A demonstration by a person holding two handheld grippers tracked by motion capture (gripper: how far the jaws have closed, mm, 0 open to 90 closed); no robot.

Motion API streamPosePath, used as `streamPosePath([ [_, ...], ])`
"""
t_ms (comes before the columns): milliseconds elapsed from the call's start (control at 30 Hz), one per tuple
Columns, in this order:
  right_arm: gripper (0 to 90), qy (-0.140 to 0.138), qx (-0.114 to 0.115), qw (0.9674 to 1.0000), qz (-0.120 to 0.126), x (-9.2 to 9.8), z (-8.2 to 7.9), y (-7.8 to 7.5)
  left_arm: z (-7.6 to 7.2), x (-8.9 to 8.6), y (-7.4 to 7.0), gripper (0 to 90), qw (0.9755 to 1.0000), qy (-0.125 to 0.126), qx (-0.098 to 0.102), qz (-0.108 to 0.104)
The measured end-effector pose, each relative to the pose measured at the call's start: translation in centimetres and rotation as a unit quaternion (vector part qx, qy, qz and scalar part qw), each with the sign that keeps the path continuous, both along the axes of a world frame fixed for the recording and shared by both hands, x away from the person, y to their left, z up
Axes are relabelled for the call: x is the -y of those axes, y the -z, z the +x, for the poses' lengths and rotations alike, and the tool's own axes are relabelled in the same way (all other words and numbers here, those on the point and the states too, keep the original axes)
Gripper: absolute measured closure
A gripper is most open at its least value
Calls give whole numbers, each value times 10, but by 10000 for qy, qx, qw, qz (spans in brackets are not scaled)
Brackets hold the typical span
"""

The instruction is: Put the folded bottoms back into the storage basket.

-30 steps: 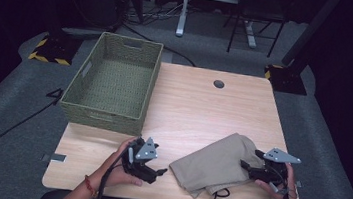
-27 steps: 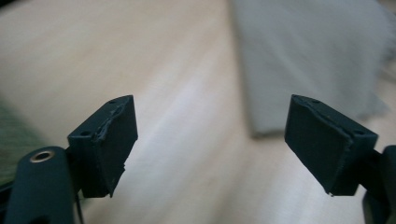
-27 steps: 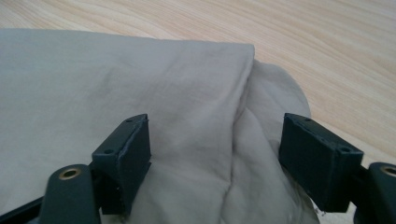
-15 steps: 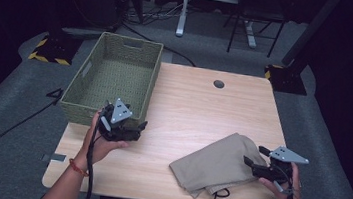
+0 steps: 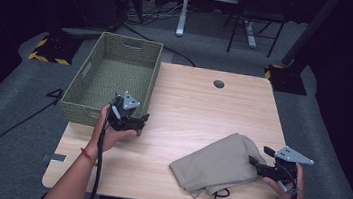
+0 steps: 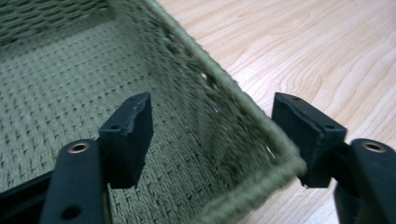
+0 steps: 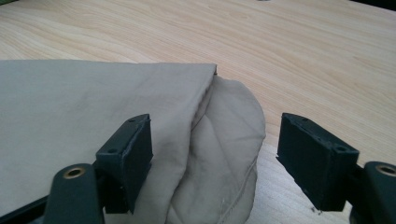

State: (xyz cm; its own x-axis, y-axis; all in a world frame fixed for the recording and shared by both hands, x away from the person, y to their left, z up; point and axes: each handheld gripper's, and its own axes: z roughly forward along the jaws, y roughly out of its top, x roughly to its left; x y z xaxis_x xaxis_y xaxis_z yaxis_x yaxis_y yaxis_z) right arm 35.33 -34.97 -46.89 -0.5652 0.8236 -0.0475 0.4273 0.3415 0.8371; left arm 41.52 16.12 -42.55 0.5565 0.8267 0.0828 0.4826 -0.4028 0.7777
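At the table's (image 5: 199, 107) left edge sits the woven green basket (image 5: 116, 80), hanging partly past that edge, nothing in it. Folded tan cloth (image 5: 217, 164) lies near the front right corner, one fold reaching toward the front edge. Left gripper (image 5: 134, 122) is at the basket's near right corner; jaws straddle the corner rim, one inside, one outside over the wood. They've just been closing, rim between them, but pads aren't pressing on it yet — partly open, holding nothing. Right gripper (image 5: 261, 157) rests at the cloth's right end, jaws wide apart, bunched cloth edge between them, not pinched.

Risks, my read: basket already overhangs, so a tug leftward from the corner grip could tip it off the table. A corner rim is rounded and flexible; the jaws may slip off or just crumple the weave. On the right, closing now likely catches only the top layer, so the fold unravels on lifting. The trailing cable under the cloth's front edge could snag.
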Motion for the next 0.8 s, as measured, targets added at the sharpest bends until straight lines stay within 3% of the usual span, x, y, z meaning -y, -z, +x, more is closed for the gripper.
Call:
streamPosePath([
  [100,270,-7,-25,10000,-50,0,1,2,3,3,-1,362,9995,222,-144,158],
  [133,270,1,-35,10000,-48,0,1,2,6,2,-1,475,9977,593,-325,22],
  [167,270,14,-26,10000,-25,0,1,2,6,4,0,604,9974,643,-316,43],
  [233,272,23,-15,10000,20,2,1,1,7,7,0,613,9968,731,-290,131],
  [300,272,24,4,10000,1,2,1,1,9,5,-1,636,9952,904,-361,-45],
  [533,275,32,-119,9999,53,2,4,5,3,16,-1,667,9907,1319,-347,-38],
  [667,276,-94,-188,9998,-15,-5,5,9,-4,29,-1,667,9840,1757,-303,-23],
  [800,277,-185,-223,9996,-41,-10,5,11,-10,46,0,667,9729,2295,-293,-13],
])
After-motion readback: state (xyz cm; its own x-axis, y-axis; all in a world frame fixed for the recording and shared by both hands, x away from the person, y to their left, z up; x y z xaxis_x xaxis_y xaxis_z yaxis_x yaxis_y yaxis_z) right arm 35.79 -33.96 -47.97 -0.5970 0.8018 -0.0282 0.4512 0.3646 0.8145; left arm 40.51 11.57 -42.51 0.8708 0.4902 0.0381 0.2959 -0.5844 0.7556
